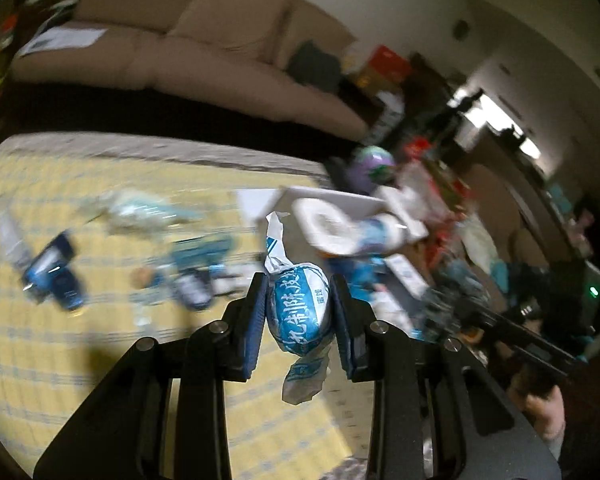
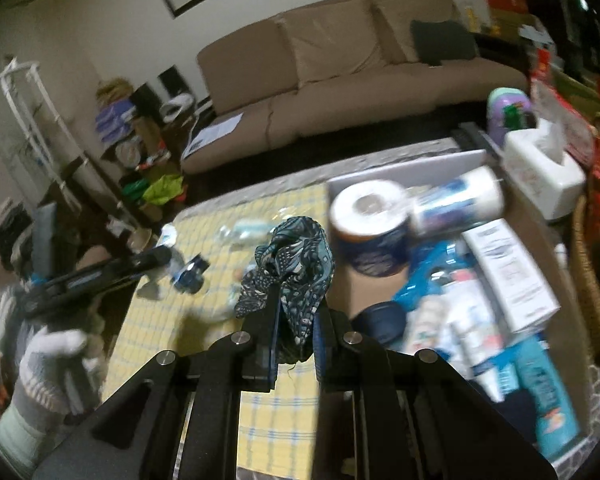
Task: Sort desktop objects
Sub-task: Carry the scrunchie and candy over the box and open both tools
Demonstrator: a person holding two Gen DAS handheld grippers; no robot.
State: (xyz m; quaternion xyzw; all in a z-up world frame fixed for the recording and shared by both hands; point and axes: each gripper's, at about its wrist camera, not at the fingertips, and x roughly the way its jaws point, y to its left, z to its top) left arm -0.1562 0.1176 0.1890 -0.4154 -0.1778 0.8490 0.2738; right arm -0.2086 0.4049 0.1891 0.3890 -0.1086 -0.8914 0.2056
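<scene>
While the table [image 2: 156,320] sits cluttered, a box [image 2: 452,160] holds tissue rolls [image 2: 370,224]; right claw [image 2: 296,316] grips a patterned cloth [image 2: 296,268], left claw [image 1: 298,300] squeezes a blue-white packet [image 1: 300,304] above the table.

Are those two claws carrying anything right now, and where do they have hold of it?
Yes, both. The left claw pinches a blue-and-white packet across its plump middle. The right claw grips a patterned dark cloth by its lower bunched end.
</scene>
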